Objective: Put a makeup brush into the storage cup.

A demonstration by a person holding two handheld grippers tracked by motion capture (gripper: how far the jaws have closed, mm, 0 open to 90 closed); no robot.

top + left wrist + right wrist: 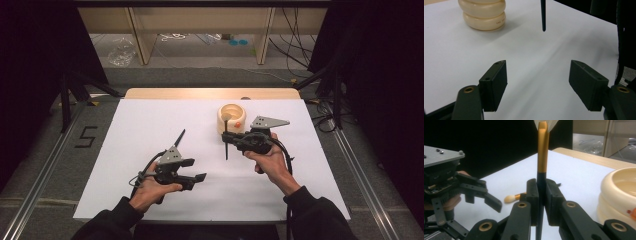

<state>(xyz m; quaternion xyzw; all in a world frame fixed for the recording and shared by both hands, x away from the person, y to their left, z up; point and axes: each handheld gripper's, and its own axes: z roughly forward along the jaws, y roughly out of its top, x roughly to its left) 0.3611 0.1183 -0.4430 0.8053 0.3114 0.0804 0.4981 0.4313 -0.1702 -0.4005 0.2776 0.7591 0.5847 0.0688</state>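
The white tabletop carries everything here, with a cream ribbed holder standing at about 1 o'clock from its middle (an orange speck shows on its near wall). The right gripper, at roughly 3 o'clock from the middle and just in front of the holder, is clenched on a makeup brush: in the right gripper view its two jaws press on the dark handle just below the gold ferrule, the brush standing upright with its pale bristles at the top. In the high view the handle's tip points down toward the tabletop. The left gripper, at about 7 o'clock, is released, its jaws spread wide with nothing between them. A second brush lies flat on the tabletop at about 12 o'clock from the left gripper, near it but apart.
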